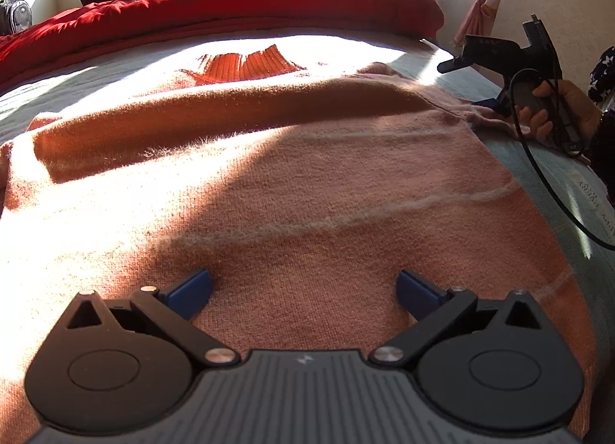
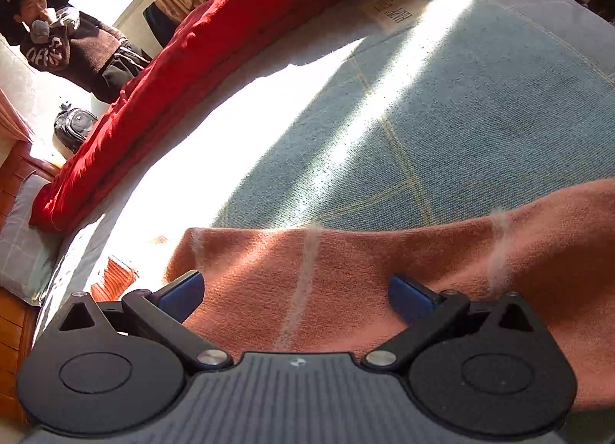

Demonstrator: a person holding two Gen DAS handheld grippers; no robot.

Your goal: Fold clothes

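Both grippers are released and hold nothing: the left gripper [image 1: 303,290] hovers over the sweater [image 1: 269,182], the right gripper [image 2: 296,296] over its side edge. The sweater lies flat on the bed [image 2: 442,117], one sleeve [image 1: 230,117] folded across. For a neat fold, pinch one layer at the edge and lift evenly.

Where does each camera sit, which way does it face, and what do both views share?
Left wrist: on the open left gripper, looking across the orange sweater toward the red duvet; the right gripper and hand show.
Right wrist: on the open right gripper, facing the sweater's edge and blue bedsheet.
Shared: sweater, duvet, sheet.
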